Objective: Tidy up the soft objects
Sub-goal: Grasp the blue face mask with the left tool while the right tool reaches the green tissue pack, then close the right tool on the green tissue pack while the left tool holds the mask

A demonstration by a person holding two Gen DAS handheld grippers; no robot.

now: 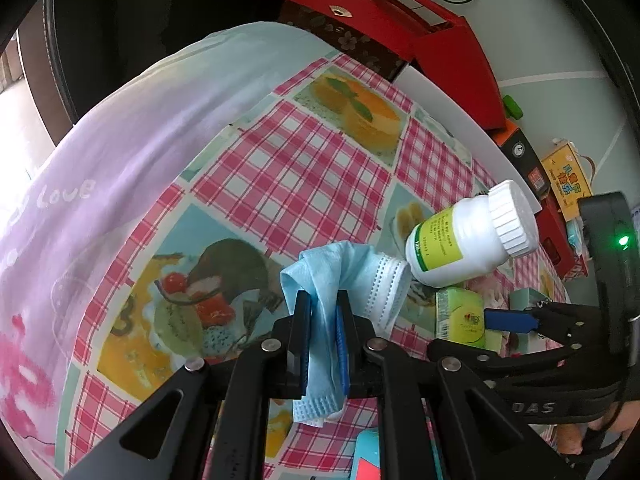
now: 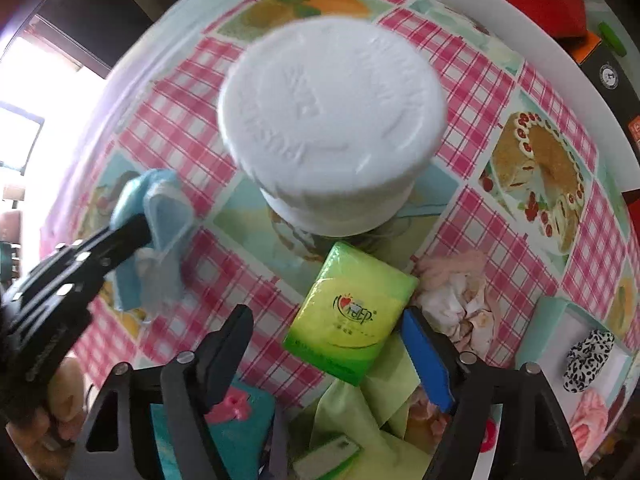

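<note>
The left gripper (image 1: pixel 323 320) is clamped tight on the blue face mask (image 1: pixel 320 276), lifted over the tablecloth (image 1: pixel 280 168). The right gripper (image 2: pixel 328 344) gapes wide, empty, above the tissue pack (image 2: pixel 352 312). Tissues, pink cloth (image 2: pixel 460 304) and scrunchie (image 2: pixel 588 360) look unsorted; early days.

Setting: a home, most likely a dining or living area. Evidence follows. The tabletop (image 1: pixel 304 168) is covered with a pink checked oilcloth printed with cakes and fruit desserts. Household items lie on it: a white pill bottle (image 1: pixel 468 236), a green tissue pack (image 2: pixel 352 316), a blue face mask (image 1: pixel 344 280), a leopard-print hair tie (image 2: pixel 588 360) in a small box. Red gift boxes (image 1: pixel 400 20) are stacked along the far edge against a pale wall. Daylight enters from a window (image 2: pixel 20 120) at one side.
</note>
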